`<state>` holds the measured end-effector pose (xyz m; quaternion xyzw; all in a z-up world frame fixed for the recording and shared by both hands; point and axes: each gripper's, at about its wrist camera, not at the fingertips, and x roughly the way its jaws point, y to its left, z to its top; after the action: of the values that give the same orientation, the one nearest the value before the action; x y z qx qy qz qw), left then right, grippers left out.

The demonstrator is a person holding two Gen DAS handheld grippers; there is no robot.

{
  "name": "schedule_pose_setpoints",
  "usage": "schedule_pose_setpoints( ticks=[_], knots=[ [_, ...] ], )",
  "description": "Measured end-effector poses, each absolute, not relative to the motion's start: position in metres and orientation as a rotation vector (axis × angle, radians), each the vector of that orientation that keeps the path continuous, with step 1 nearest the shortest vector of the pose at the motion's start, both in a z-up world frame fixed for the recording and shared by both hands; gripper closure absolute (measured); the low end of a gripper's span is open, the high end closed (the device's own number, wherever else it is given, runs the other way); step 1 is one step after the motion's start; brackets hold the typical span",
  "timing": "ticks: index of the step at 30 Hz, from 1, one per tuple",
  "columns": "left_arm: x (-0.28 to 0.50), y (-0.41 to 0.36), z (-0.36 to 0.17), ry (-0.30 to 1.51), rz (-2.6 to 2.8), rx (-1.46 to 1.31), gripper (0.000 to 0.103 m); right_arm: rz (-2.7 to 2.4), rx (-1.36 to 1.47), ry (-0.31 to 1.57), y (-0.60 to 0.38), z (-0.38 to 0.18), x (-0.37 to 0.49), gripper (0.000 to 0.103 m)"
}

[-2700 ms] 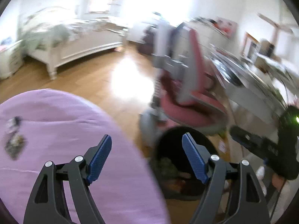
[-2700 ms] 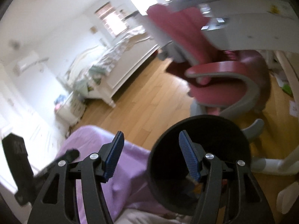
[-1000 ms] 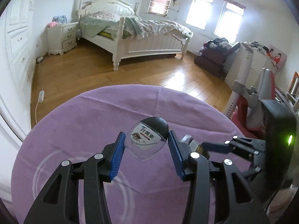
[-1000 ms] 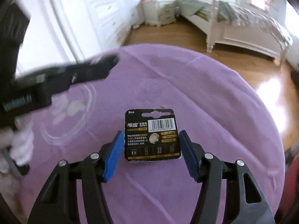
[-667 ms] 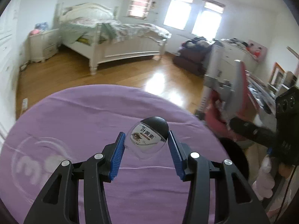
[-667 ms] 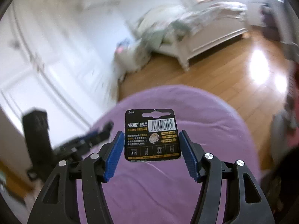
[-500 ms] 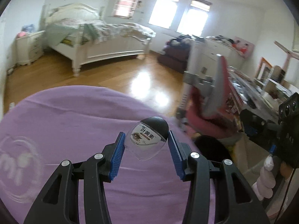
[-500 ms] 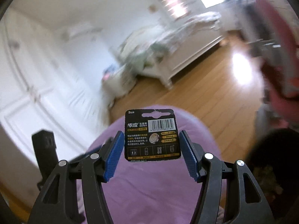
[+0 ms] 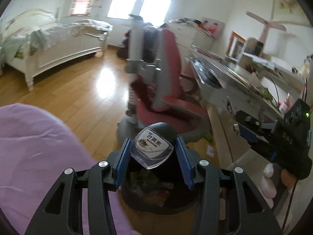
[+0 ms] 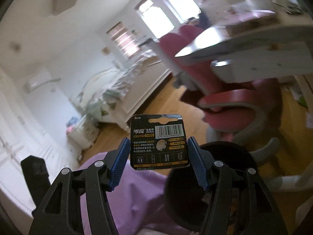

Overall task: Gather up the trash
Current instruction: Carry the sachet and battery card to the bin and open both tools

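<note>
My left gripper is shut on a small clear plastic pack with a black cap and a white eye-print label, held above the black trash bin. Scraps of trash lie in the bin. My right gripper is shut on a black battery card with a barcode; the bin's dark rim lies just below and to its right. The right gripper's body, held by a gloved hand, shows at the right of the left wrist view.
The purple-covered round table fills the lower left. A pink and grey desk chair stands right behind the bin, with a cluttered desk to the right. A white bed stands across the wooden floor.
Both grippers swung from over the purple table to the right, carrying their items, and now the black bin lies below them. The right gripper rolled as it went.
</note>
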<state>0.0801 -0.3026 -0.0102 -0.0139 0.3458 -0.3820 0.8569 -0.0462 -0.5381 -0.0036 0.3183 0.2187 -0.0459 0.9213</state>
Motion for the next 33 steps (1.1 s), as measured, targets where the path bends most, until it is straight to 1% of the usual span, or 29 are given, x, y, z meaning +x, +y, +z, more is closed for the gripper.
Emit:
schedule_pose_setpoints(
  ticks=[5, 9, 17, 22, 23, 25, 26, 27, 28, 33],
  knots=[
    [0.074, -0.345, -0.022, 0.757, -0.856, 0.01, 0.057, -0.147, 0.684, 0.449, -0.566, -0.022, -0.056, 0.042],
    [0.071, -0.363, -0.033, 0.782, -0.872, 0.041, 0.057, -0.165, 0.708, 0.458, -0.577, -0.035, -0.052, 0.042],
    [0.075, -0.379, -0.046, 0.821, -0.878, 0.064, 0.057, -0.181, 0.735, 0.486, -0.586, -0.047, -0.059, 0.042],
    [0.075, -0.396, -0.05, 0.836, -0.876, 0.113, 0.054, -0.192, 0.745, 0.512, -0.589, -0.054, -0.055, 0.042],
    [0.075, -0.397, -0.049, 0.834, -0.879, 0.116, 0.052, -0.199, 0.747, 0.515, -0.589, -0.055, -0.055, 0.041],
    [0.073, -0.395, -0.046, 0.809, -0.879, 0.104, 0.031, -0.207, 0.75, 0.521, -0.59, -0.057, -0.055, 0.041],
    [0.071, -0.393, -0.043, 0.787, -0.88, 0.097, 0.026, -0.209, 0.75, 0.526, -0.59, -0.058, -0.055, 0.039],
    [0.069, -0.391, -0.04, 0.768, -0.881, 0.094, 0.021, -0.211, 0.75, 0.53, -0.589, -0.057, -0.055, 0.036],
    [0.067, -0.387, -0.036, 0.748, -0.883, 0.094, 0.017, -0.212, 0.751, 0.53, -0.588, -0.057, -0.055, 0.031],
    [0.059, -0.366, -0.021, 0.707, -0.885, 0.073, 0.016, -0.212, 0.737, 0.529, -0.575, -0.049, -0.054, 0.03]
  ],
)
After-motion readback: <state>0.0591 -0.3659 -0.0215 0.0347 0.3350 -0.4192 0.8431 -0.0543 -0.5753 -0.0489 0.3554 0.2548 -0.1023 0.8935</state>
